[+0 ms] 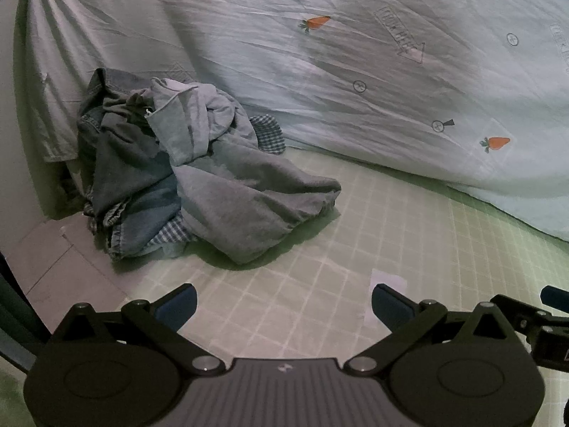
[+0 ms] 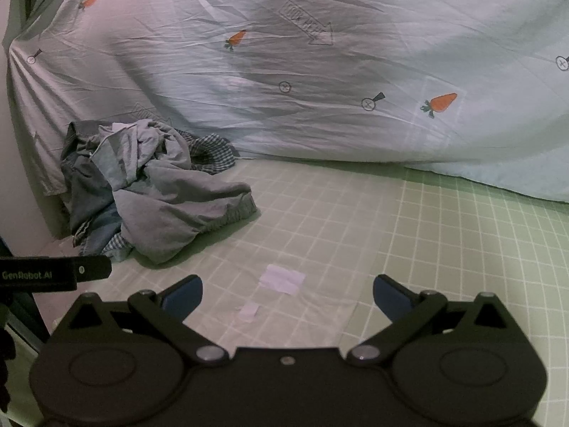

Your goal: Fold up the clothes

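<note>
A crumpled pile of clothes (image 1: pixel 199 174) lies on the green grid mat (image 1: pixel 355 249) at the far left, against the hanging sheet. It holds grey and blue denim pieces and a checked fabric (image 1: pixel 268 135). The pile also shows in the right wrist view (image 2: pixel 160 192). My left gripper (image 1: pixel 284 306) is open and empty, hovering over the mat in front of the pile. My right gripper (image 2: pixel 288 299) is open and empty, further right of the pile. Part of the right gripper (image 1: pixel 533 320) shows at the left view's right edge. The left gripper's finger (image 2: pixel 71 272) shows at the right view's left edge.
A pale sheet with carrot prints (image 1: pixel 355 53) hangs behind the mat as a backdrop (image 2: pixel 320 71). White tape patches (image 2: pixel 282 279) lie on the mat near my right gripper. A wall and bare floor (image 1: pixel 53 256) border the mat at left.
</note>
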{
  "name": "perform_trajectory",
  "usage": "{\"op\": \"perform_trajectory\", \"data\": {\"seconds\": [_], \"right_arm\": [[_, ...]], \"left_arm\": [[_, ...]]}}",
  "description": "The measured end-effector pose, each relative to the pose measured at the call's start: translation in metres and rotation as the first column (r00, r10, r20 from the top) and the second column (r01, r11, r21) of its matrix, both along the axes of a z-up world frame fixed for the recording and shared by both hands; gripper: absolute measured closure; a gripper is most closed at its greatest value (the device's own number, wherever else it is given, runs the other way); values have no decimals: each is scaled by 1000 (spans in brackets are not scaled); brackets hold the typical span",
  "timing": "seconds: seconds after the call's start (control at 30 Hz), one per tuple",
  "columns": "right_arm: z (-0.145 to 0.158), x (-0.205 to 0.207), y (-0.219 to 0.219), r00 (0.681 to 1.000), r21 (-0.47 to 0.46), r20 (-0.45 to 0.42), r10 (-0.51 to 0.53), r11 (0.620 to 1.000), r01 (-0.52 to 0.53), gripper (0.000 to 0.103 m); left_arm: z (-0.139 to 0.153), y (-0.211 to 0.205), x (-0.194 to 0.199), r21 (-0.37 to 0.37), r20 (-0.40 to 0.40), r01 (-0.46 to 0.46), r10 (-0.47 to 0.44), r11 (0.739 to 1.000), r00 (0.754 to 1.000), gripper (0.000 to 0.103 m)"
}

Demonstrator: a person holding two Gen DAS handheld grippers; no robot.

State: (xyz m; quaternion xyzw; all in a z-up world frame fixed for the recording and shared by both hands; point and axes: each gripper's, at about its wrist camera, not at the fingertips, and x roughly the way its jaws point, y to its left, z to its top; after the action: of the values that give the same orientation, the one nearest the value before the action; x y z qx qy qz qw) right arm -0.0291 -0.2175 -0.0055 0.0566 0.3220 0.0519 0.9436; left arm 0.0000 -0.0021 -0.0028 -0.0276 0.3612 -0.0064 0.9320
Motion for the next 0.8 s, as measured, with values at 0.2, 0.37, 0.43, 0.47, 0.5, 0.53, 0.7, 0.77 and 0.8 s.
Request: {"op": "perform_trajectory", "data": {"seconds": [0.2, 0.37, 0.43, 0.47, 0.5, 0.53, 0.7, 0.77, 0.8], "right_arm": [[0, 1, 0, 1000, 5, -1, -3, 1000, 3, 0], [-1, 1, -1, 1000, 7, -2, -3, 1000, 3, 0], [-1, 1, -2, 1000, 8, -2, -2, 1000, 2, 0], [-2, 1, -2, 1000, 8, -2, -2, 1000, 2, 0], [-2, 2, -2, 1000, 8, -3, -2, 1000, 2, 0], [-2, 2, -2, 1000, 7, -2, -3, 1000, 3, 0], [-5, 6, -3, 1000, 1, -2, -15, 1000, 15, 0], [-7, 9, -3, 1000, 5, -4, -17, 1000, 17, 0], [-8, 11, -3, 1000, 7, -5, -16, 1000, 16, 0]], "left_arm": [[0, 0, 2, 5, -2, -2, 2, 1000, 1000, 0], [-1, -1, 4, 6, -5, -5, 6, 1000, 1000, 0], [-1, -2, 5, 7, -7, -4, 4, 1000, 1000, 0], [-2, -2, 5, 8, -8, -3, 3, 1000, 1000, 0], [-2, -2, 6, 8, -10, -3, 3, 1000, 1000, 0], [-2, -2, 7, 8, -11, -2, 3, 1000, 1000, 0], [-4, -2, 11, 9, -19, -2, 3, 1000, 1000, 0], [-6, 0, 13, 8, -25, -2, 3, 1000, 1000, 0], [-7, 0, 14, 8, -27, -2, 2, 1000, 1000, 0]]}}
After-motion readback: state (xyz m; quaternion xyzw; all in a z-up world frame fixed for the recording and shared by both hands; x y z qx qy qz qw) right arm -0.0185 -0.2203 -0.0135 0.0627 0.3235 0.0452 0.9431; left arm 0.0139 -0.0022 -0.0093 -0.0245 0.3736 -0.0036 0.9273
